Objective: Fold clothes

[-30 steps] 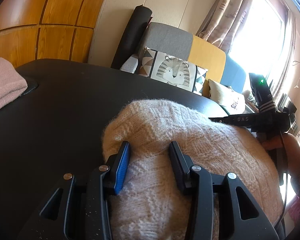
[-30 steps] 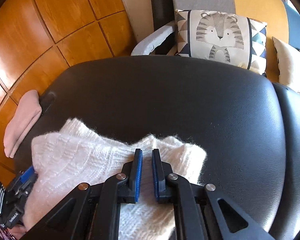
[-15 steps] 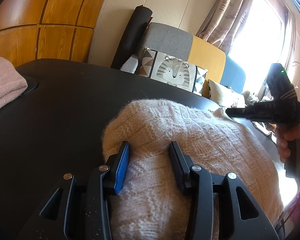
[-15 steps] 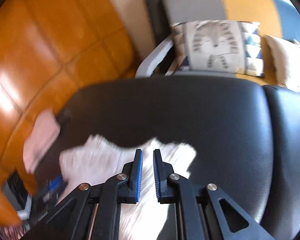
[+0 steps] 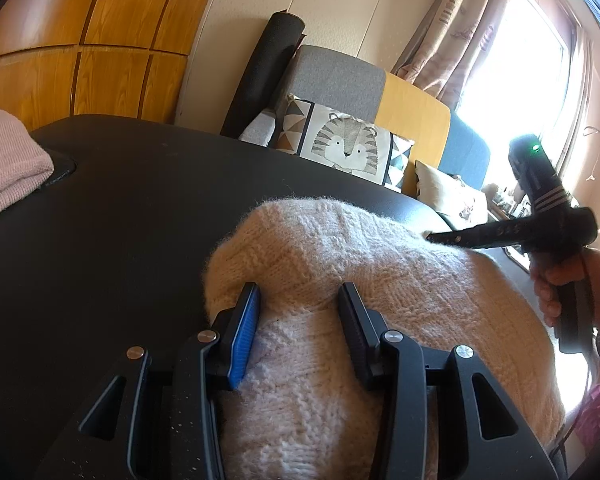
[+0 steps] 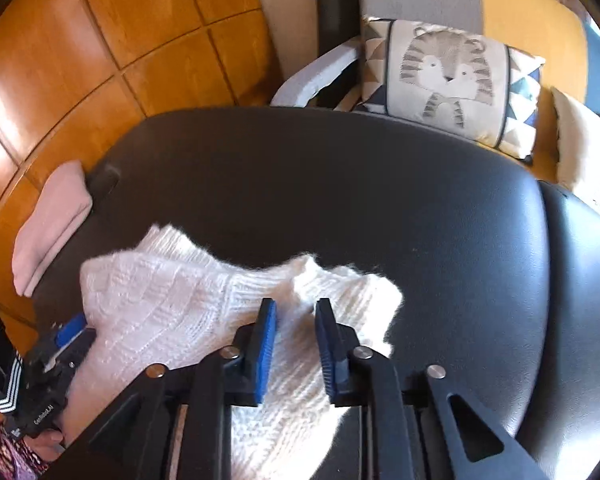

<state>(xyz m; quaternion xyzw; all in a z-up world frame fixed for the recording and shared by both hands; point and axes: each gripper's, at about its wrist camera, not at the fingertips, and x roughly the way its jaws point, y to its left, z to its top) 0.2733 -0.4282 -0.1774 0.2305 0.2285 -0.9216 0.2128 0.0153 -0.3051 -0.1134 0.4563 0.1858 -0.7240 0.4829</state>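
Observation:
A fluffy cream knit sweater lies bunched on the black padded surface. My left gripper is shut on a thick fold at the sweater's near left end, its pads pressed into the wool. My right gripper hovers just above the sweater near its right edge. Its jaws are opening and nothing is pinched between them. In the left wrist view the right gripper is side-on in a person's hand, with its tips by the sweater's far edge.
A folded pink garment sits at the surface's left end beside the wooden wall panels. Behind the surface stands a sofa with a tiger cushion. Bare black padding stretches beyond and to the right of the sweater.
The right gripper let go of the sweater's edge, lifted a little, and its jaws spread apart. The left gripper kept its hold and did not move.

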